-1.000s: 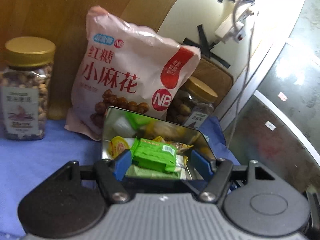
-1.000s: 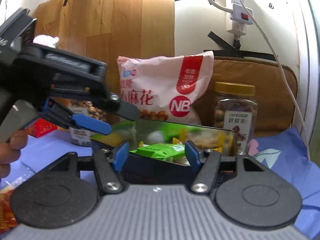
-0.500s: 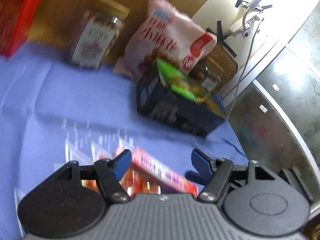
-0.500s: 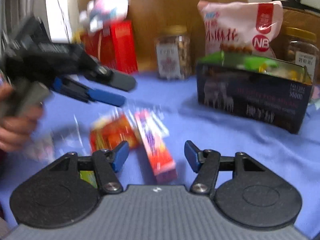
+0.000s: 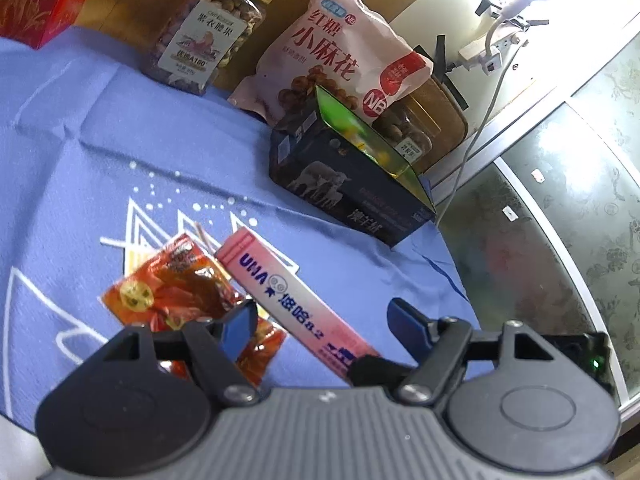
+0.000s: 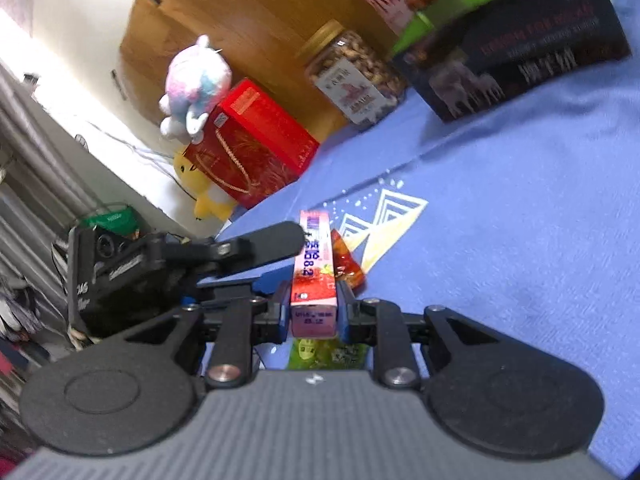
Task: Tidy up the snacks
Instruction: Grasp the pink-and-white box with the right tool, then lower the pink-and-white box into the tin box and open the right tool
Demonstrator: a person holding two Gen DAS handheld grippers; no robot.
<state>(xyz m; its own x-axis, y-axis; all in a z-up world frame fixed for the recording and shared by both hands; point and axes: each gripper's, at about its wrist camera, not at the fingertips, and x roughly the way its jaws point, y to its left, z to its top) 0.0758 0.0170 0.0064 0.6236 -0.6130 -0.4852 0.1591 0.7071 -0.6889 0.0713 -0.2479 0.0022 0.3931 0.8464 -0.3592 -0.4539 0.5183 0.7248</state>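
A long pink snack box (image 5: 292,296) lies on the blue cloth beside red-orange snack packets (image 5: 172,292). My right gripper (image 6: 312,312) is shut on the near end of the pink box (image 6: 314,276). My left gripper (image 5: 320,324) is open and empty, its fingers on either side of the same box; it also shows in the right wrist view (image 6: 256,252). The dark open snack box (image 5: 352,184) holding green packets stands farther back. A green packet (image 6: 328,354) lies under the right gripper.
A pink snack bag (image 5: 336,56) and a nut jar (image 5: 204,32) stand behind the dark box, with a second jar (image 5: 408,136) at its right. A red gift box (image 6: 256,144) and plush toys (image 6: 196,84) sit at the left. The table edge (image 5: 452,256) is on the right.
Both grippers have pulled back from the dark box and dropped to the snacks on the cloth. The right gripper has shut on the pink box; the left stays open.
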